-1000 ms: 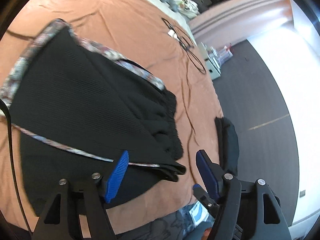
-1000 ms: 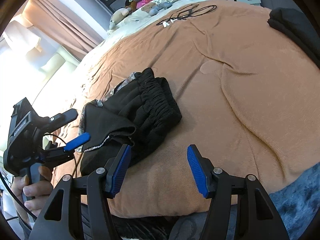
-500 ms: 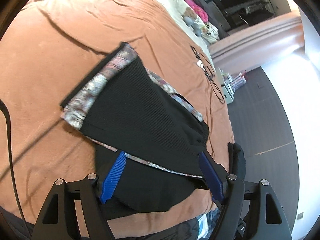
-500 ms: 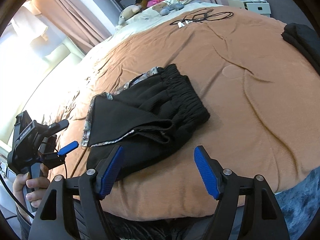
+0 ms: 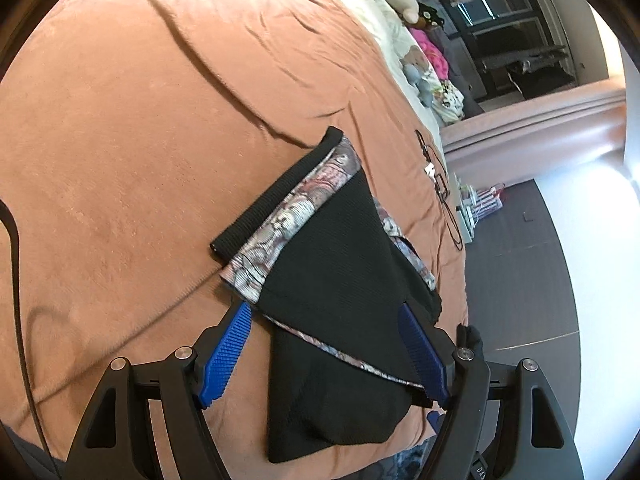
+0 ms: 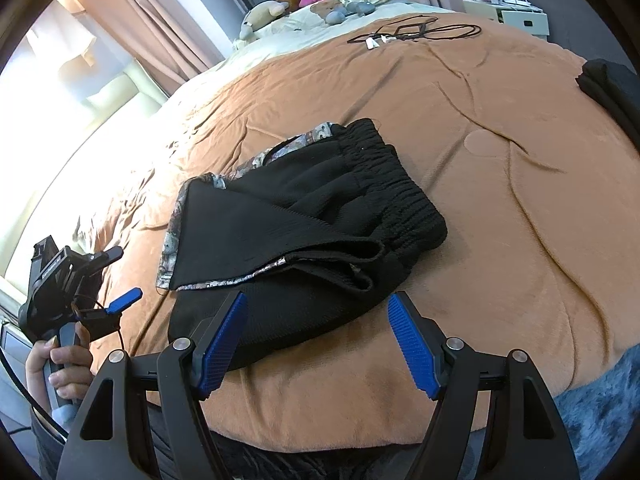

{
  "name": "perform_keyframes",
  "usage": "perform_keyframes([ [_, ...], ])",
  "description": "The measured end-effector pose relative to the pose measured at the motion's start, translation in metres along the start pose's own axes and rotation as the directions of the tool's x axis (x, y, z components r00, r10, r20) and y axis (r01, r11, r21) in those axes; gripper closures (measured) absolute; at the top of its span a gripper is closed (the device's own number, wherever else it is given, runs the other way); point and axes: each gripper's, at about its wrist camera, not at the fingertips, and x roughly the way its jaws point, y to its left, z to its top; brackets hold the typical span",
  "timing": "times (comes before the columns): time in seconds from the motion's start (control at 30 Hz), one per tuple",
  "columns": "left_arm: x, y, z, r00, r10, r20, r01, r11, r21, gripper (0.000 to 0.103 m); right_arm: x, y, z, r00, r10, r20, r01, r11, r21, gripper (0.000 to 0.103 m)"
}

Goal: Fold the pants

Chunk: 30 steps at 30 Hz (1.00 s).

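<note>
Folded black pants lie on the bed. Both grippers, left and right, hover near the pants, fingers wide, holding nothing.

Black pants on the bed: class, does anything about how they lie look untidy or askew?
Yes. The pants are folded unevenly: the upper layer lies at an angle, so its patterned trim runs diagonally and the lower layer sticks out beneath it at the near edge. The blanket under them is creased.
</note>
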Motion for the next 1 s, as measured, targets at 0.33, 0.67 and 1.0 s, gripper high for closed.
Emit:
perform_keyframes([
  [0.33,0.024,0.007,-0.004,0.999,0.016,-0.050,-0.018,0.999,-0.028,0.025,0.009,-0.006,0.005,0.999,-0.039,-0.017,0.039,0.999,-0.004,0.031],
  [0.67,0.058,0.011,0.000,0.983,0.168,-0.076,-0.171,0.984,-0.039,0.025,0.014,-0.011,0.005,1.000,-0.018,-0.018,0.018,1.000,0.007,0.031],
  [1.0,0.070,0.009,0.015,0.966,0.257,-0.015,-0.258,0.966,-0.036,0.066,0.018,-0.021,0.000,1.000,0.012,-0.004,-0.012,0.999,0.030,0.041],
])
